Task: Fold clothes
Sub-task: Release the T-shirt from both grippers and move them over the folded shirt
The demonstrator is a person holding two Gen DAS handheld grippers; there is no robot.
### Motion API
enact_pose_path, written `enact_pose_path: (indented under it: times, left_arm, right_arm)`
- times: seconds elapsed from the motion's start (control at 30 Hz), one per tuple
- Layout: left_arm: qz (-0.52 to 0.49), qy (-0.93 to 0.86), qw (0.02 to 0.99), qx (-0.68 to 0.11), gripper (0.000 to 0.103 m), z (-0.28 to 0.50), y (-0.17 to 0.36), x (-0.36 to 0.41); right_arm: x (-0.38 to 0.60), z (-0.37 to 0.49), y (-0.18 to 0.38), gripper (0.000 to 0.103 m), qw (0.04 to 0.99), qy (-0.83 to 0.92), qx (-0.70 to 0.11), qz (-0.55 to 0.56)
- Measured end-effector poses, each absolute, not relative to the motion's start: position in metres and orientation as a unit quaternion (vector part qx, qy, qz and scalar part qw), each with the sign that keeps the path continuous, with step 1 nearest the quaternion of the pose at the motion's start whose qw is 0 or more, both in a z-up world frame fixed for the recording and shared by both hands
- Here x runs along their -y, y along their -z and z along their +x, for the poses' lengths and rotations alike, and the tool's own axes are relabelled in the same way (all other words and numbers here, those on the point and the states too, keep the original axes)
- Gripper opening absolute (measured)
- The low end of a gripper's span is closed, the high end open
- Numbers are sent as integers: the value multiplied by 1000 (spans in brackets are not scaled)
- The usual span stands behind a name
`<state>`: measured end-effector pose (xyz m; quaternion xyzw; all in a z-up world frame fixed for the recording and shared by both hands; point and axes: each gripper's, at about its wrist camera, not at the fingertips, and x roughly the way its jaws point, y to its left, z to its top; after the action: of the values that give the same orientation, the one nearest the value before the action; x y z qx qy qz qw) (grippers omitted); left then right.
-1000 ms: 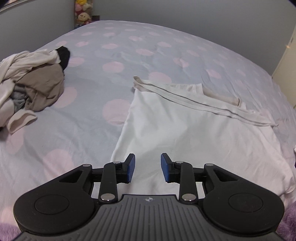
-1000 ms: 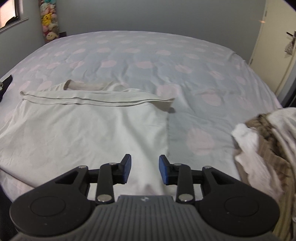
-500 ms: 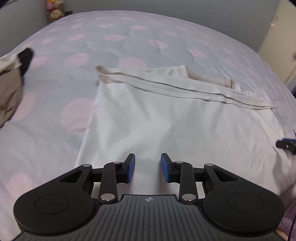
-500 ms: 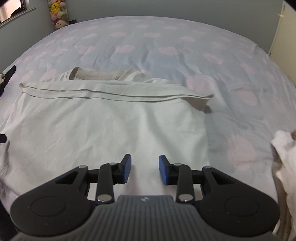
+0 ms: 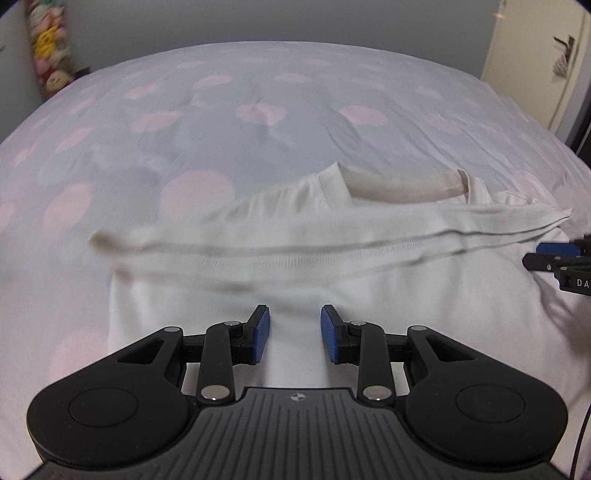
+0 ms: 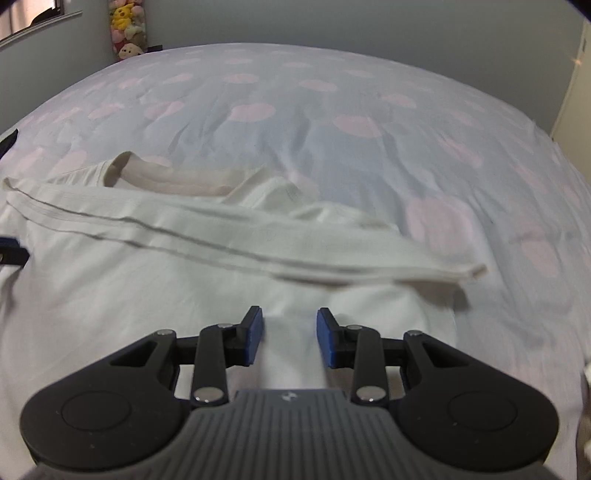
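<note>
A white T-shirt [image 5: 295,273] lies flat on the bed, its bottom part folded up so the hem runs as a band just below the beige-lined collar [image 5: 402,184]. My left gripper [image 5: 294,332] hovers open over the shirt's left half, with nothing between its blue pads. My right gripper [image 6: 289,334] hovers open over the right half of the T-shirt [image 6: 184,280], near its right edge, also with nothing gripped. Each gripper shows in the other's view: the right gripper [image 5: 557,258] at the right edge, the left gripper [image 6: 11,251] at the left edge.
The bedspread [image 5: 258,110] is pale grey-blue with pink dots and reaches far beyond the shirt. Stuffed toys [image 6: 127,33] are stacked in the far left corner. A cream door [image 5: 535,55] stands at the far right. A scrap of white cloth [image 6: 587,373] peeks in at the right.
Both grippers have moved forward and lower over the shirt, closer to the folded hem. The clothes piles at the left and right have slipped out of view. The jaws have kept the same gap.
</note>
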<state>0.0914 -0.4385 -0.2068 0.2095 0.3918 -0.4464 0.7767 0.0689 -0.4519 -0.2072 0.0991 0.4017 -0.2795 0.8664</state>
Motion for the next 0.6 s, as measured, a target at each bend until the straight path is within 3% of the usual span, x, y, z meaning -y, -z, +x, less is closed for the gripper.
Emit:
enact_pose_path:
  times: [0.6]
  left_arm:
    - [193,454,798,-346,28,141,200,519]
  right_arm:
    - [520,147,199,38,879,291,-364,103]
